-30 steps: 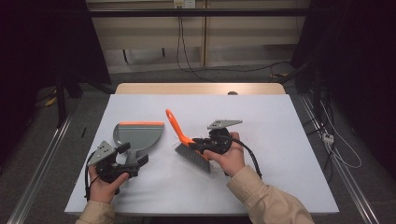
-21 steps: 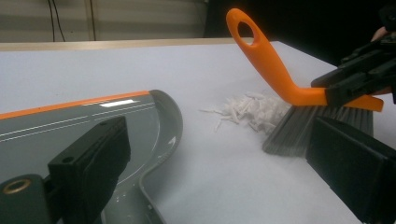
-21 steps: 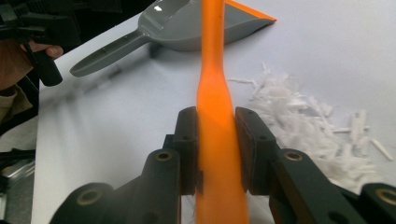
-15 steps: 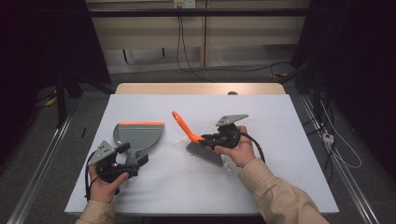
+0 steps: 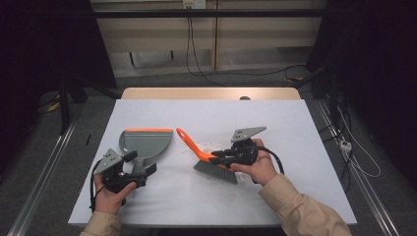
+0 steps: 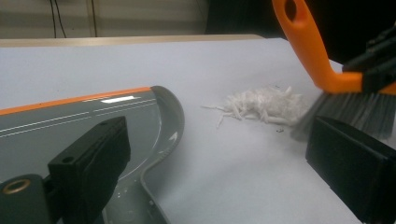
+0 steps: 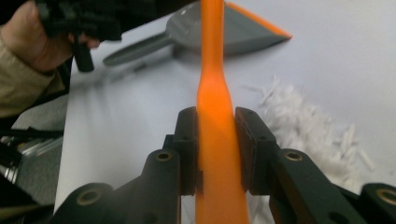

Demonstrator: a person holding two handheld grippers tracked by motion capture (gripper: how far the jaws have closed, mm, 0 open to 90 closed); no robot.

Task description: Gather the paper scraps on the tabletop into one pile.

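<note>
Right gripper (image 7: 215, 149) is clamping the orange handle of the brush (image 5: 209, 160); both pads are pressing on the handle's sides in the right gripper view. The brush is lying low over the table (image 5: 295, 128) near mid-table, bristles toward the person, handle tip pointing up-left toward the dustpan (image 5: 145, 142). In the right gripper view the bristles are cut off by the bottom edge and the handle's far end is running out of the top.

Left gripper (image 6: 219, 163) is sitting with jaws spread wide, gripping nothing. In the left gripper view one jaw is standing over the dustpan's grey pan and the other off to the side near the bristles, nothing pinched. In the high view it is sitting at the dustpan's handle end; contact is hard to tell, since the gripper body is covering that handle.

A pile of white paper shreds (image 6: 261, 105) is lying on the table between dustpan and brush, just beside the bristles. In the high view it is reading as a faint speckle behind the brush handle. The dustpan's near end is cut off in the left gripper view.
</note>
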